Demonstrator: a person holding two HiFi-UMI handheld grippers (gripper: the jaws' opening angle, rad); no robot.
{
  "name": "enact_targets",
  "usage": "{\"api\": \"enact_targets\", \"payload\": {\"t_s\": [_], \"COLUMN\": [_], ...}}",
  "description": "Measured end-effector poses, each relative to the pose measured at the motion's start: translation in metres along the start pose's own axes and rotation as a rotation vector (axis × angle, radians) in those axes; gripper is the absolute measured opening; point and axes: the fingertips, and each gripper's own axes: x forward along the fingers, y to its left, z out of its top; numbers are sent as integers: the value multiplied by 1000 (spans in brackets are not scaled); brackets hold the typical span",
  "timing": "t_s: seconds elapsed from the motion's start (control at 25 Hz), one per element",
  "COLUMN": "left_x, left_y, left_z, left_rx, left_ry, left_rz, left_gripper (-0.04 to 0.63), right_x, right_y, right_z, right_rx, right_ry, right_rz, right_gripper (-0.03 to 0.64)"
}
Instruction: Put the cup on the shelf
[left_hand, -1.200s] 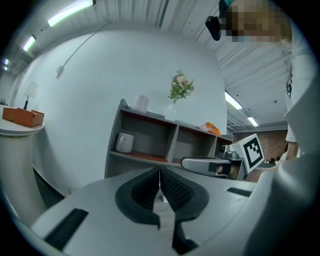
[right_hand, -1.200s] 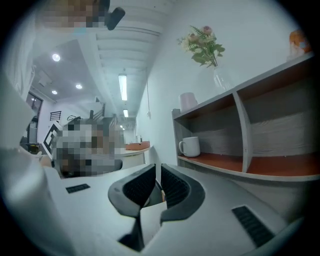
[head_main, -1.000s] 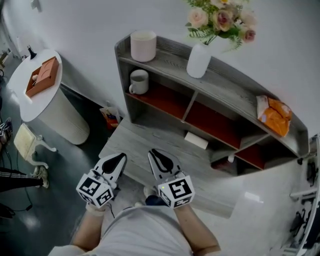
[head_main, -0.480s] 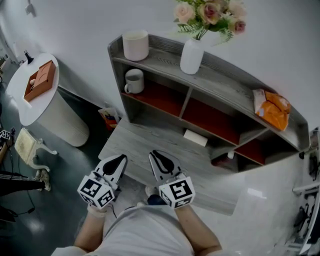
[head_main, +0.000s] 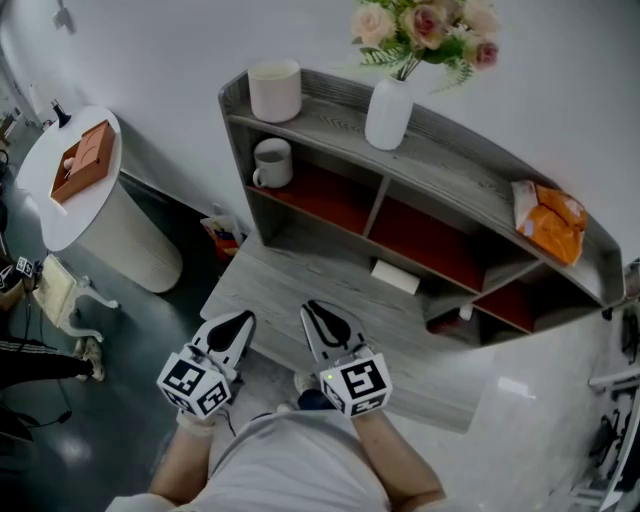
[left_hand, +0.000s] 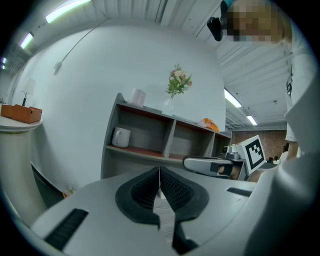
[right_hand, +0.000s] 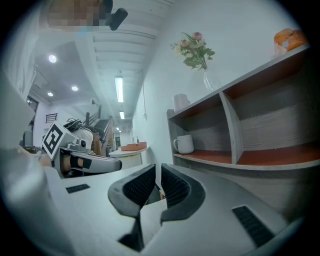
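Both tools sit low, close to the person's body at the near edge of the desk (head_main: 300, 290). The left gripper (head_main: 243, 318) is clenched, pads meeting at the tip w/ nothing between them. The right gripper (head_main: 312, 305) is all but closed, only a thin slit, also w/ nothing in it. The cup (head_main: 272, 163), a white mug, already stands upright in the left compartment of the shelf (head_main: 450, 180), on the red-brown board, handle to the left, well apart from both grippers. So the job looks done, and the main risk is undoing it. Any reach back in to adjust would come w/ closed jaws, and a shut tip pushed at the mug would prob. shove it, not grip it. It seems to stand toward the open left-front side of its bay, so a nudge that way could send it off the board to the floor. A 2nd risk is higher up: the vase of flowers (head_main: 389, 113) and the white cylinder (head_main: 275, 91) stand on the top board, the cylinder just above the mug's bay, and a gripper lifted carelessly could knock either over. A small white box (head_main: 396, 277) lies on the desk btw. the grippers and the shelf, so a low sweep fwd. could catch it.
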Motion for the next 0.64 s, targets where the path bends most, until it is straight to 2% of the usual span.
{"api": "enact_targets", "payload": {"t_s": [0.64], "left_x": [-4], "left_y": [8], "left_z": [-1], "left_rx": [-2], "left_ry": [4], "left_rz": [22], "left_gripper": [17], "right_x": [6], "right_y": [3], "right_z": [-7], "right_rx": [-16], "right_ry": [6], "right_rz": [26], "right_gripper": [44]}}
